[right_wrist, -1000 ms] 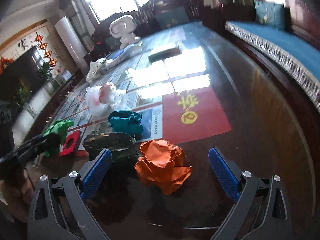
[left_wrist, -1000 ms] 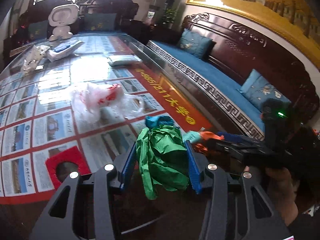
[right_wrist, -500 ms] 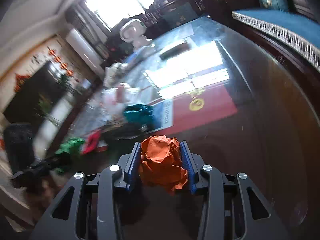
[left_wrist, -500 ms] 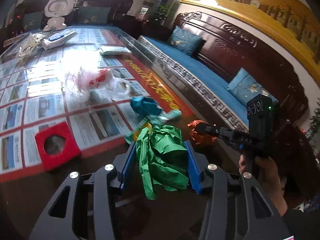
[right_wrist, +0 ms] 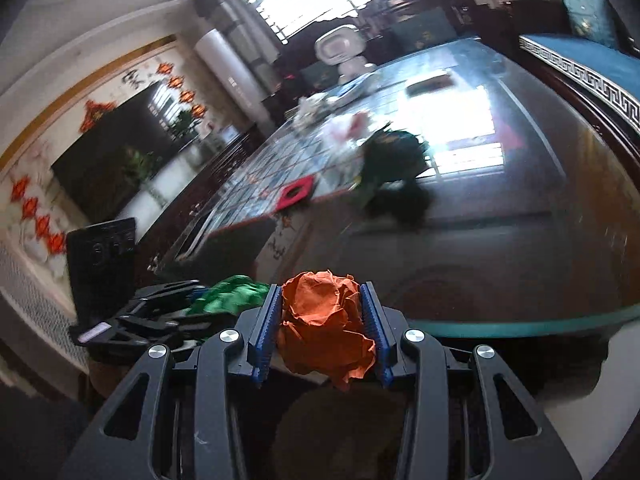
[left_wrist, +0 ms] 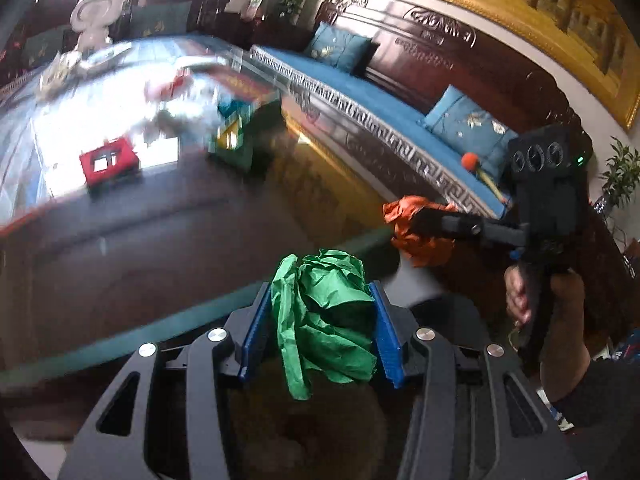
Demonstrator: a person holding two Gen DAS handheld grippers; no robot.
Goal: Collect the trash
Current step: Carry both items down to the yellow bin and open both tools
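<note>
My left gripper (left_wrist: 320,328) is shut on a crumpled green paper (left_wrist: 326,320), held off the near edge of the glass table (left_wrist: 160,240). My right gripper (right_wrist: 322,328) is shut on a crumpled orange paper (right_wrist: 324,328), also past the table edge. The orange paper also shows in the left wrist view (left_wrist: 416,232), and the green paper in the right wrist view (right_wrist: 228,298). A teal crumpled paper (left_wrist: 230,108), a dark bag (right_wrist: 394,160) and a white plastic bag (right_wrist: 344,132) lie on the table.
A red square coaster (left_wrist: 110,162) lies on the table's printed sheet. A white robot figure (right_wrist: 340,50) and small items stand at the far end. A blue-cushioned wooden bench (left_wrist: 380,104) runs along the table's right side.
Both grippers pulled back from the table middle to beyond its near edge, carrying the green and orange papers. The right gripper closed on the orange paper a second ago.
</note>
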